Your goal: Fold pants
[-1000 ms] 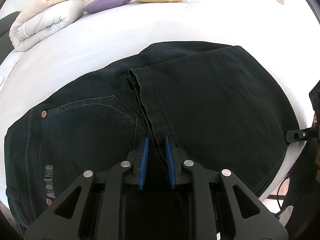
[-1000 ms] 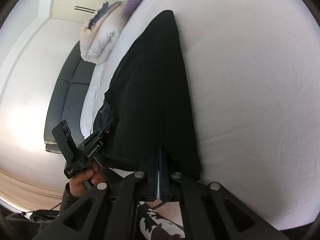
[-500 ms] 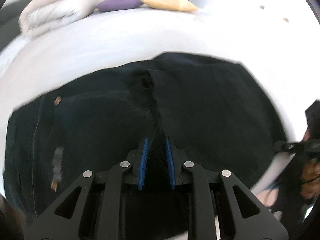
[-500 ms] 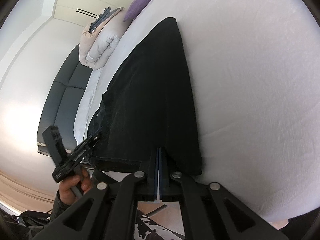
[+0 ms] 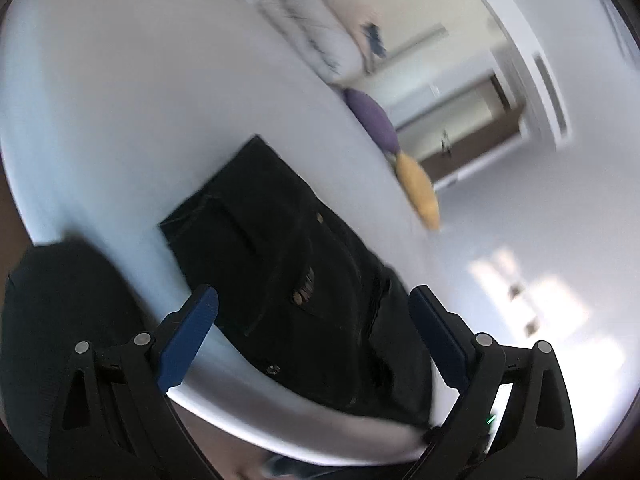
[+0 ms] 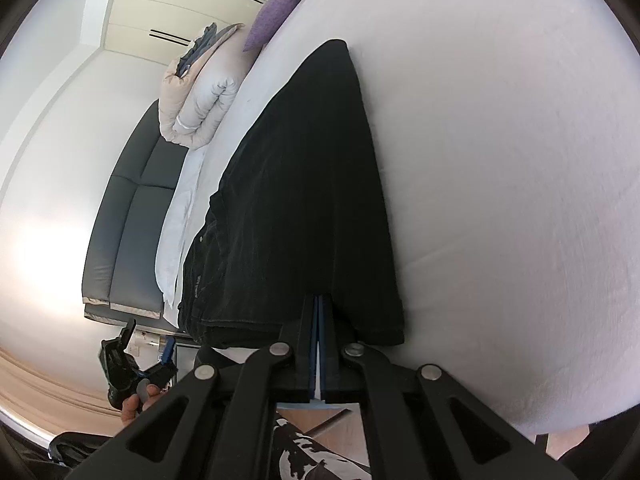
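Black jeans (image 6: 304, 200) lie folded on the white bed (image 6: 500, 160), near its front edge. In the blurred left wrist view the jeans (image 5: 288, 264) show their waist end with pocket and rivets. My left gripper (image 5: 312, 320) is open and empty, held off the bed's edge, above the waist end. It also shows in the right wrist view (image 6: 160, 360), off the bed at lower left. My right gripper (image 6: 318, 320) is shut, its tips at the near edge of the jeans; whether cloth is between them is hidden.
A rolled white duvet (image 6: 200, 96), a purple cushion (image 6: 276, 16) and a yellow cushion (image 5: 416, 188) lie at the bed's far end. A dark sofa (image 6: 124, 216) stands beside the bed. A dark-clothed body part (image 5: 60, 320) is at lower left.
My left gripper let go of the jeans' fold, opened wide and swung away off the bed's edge, turning its view. The right gripper stayed shut in place.
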